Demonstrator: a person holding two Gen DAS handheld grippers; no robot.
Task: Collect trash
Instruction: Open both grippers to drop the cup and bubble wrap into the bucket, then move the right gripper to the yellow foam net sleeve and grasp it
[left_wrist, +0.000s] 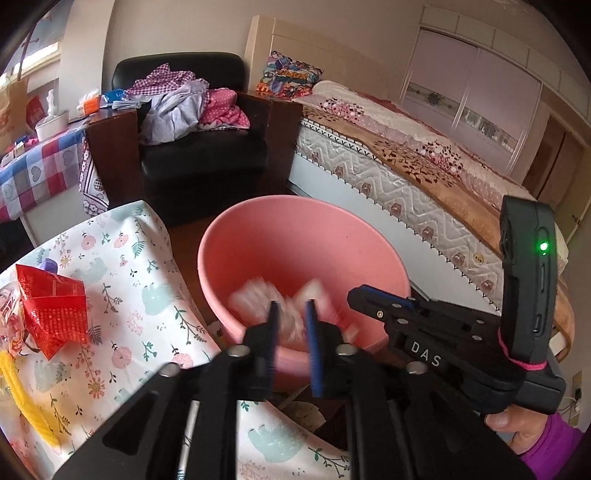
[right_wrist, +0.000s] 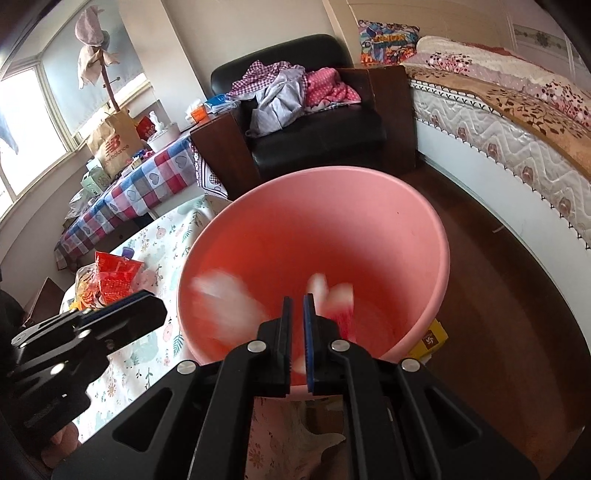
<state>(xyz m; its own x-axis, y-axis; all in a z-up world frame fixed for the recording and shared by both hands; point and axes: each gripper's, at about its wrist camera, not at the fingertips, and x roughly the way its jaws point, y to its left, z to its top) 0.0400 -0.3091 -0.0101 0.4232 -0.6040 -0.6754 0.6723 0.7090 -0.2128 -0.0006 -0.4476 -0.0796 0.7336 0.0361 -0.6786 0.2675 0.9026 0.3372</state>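
A pink plastic bin (left_wrist: 295, 236) (right_wrist: 332, 221) stands on the floor beside the floral-covered table (left_wrist: 140, 295). Blurred white and pink trash pieces (left_wrist: 255, 295) (right_wrist: 229, 299) fall inside the bin. My left gripper (left_wrist: 291, 310) is over the bin's near rim, jaws a little apart, with nothing between them. My right gripper (right_wrist: 297, 302) is also over the near rim, jaws narrowly apart and empty; it shows at the right of the left wrist view (left_wrist: 384, 299). A red foil wrapper (left_wrist: 51, 302) (right_wrist: 114, 275) lies on the table at left.
A yellow object (left_wrist: 26, 398) lies by the red wrapper. A yellow box (right_wrist: 430, 339) sits on the floor by the bin. A black armchair (left_wrist: 199, 147) piled with clothes stands behind, a bed (left_wrist: 424, 166) at right, a checked table (right_wrist: 140, 188) at left.
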